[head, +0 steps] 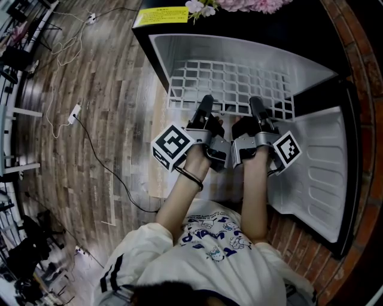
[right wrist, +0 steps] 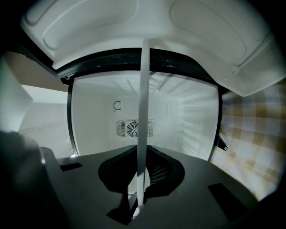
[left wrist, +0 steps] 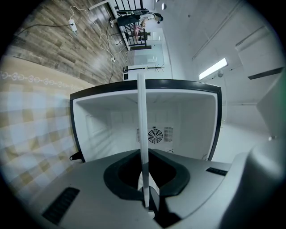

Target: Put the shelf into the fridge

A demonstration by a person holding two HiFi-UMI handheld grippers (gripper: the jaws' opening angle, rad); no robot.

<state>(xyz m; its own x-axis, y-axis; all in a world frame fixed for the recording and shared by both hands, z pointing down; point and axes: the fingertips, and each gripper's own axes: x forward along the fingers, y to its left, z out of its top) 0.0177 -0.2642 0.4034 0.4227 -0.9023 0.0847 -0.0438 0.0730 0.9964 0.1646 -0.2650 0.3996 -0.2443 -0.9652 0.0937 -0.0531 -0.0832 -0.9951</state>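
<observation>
Log entry. Nearest me, the left gripper [head: 205,106] and right gripper [head: 257,109] sit side by side at the front opening of the fridge [head: 157,54]. Each is pinched down on the near edge of the shelf [head: 239,80]. In both gripper views the jaws are drawn in to the thickness of the wire. The shelf shows edge-on as a thin white strip running away between them, and neither claw has hold of anything else. The shelf is a white wire grid lying level, its near edge at the fridge's front lip and most of it inside the cavity. I cannot tell whether its sides rest on the ledges. Handling estimate: light and stiff, a rigid frame that should not sag. The wire looks smooth-coated, so it is probably slippery in a narrow pinch and apt to swivel if one side leads. The best hold is likely the front rail, one claw left of centre and one right, so it goes in square. Beyond the shelf, a round fan grille [left wrist: 155,135] sits on the back wall. The door [head: 323,179] stands open at the right. Writing: a yellow label [head: 160,15] on the fridge's top edge, print too small to read.
</observation>
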